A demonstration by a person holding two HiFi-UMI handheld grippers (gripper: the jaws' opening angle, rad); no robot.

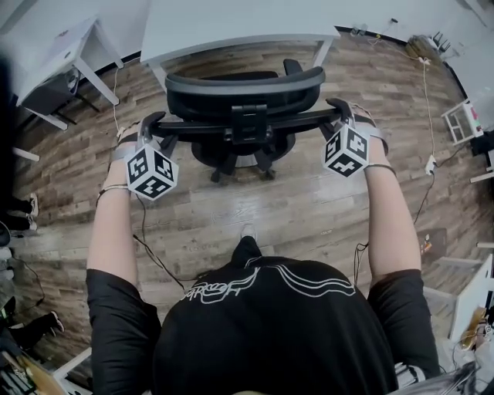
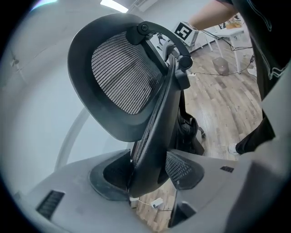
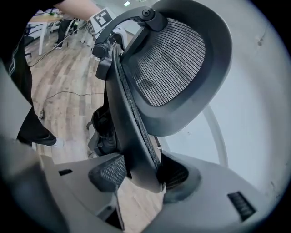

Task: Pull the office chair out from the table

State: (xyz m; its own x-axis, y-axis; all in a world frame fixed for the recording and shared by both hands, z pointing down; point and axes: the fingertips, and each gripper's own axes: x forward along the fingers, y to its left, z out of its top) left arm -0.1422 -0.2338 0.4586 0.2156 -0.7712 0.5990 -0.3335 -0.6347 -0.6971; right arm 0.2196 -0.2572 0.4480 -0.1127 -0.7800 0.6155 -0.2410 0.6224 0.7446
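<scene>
A black mesh office chair stands on the wood floor, close against the front edge of a white table. My left gripper clamps the left side edge of the backrest, with a pad pressing on each face. My right gripper clamps the opposite side edge of the backrest the same way. In both gripper views the oval mesh headrest rises above the jaws. From each gripper view, the left gripper and the right gripper have the frame wedged between their pads.
The chair's wheeled base sits below the backrest, in front of my shoe. A second white table stands at the far left. A white rack and a floor cable are at the right.
</scene>
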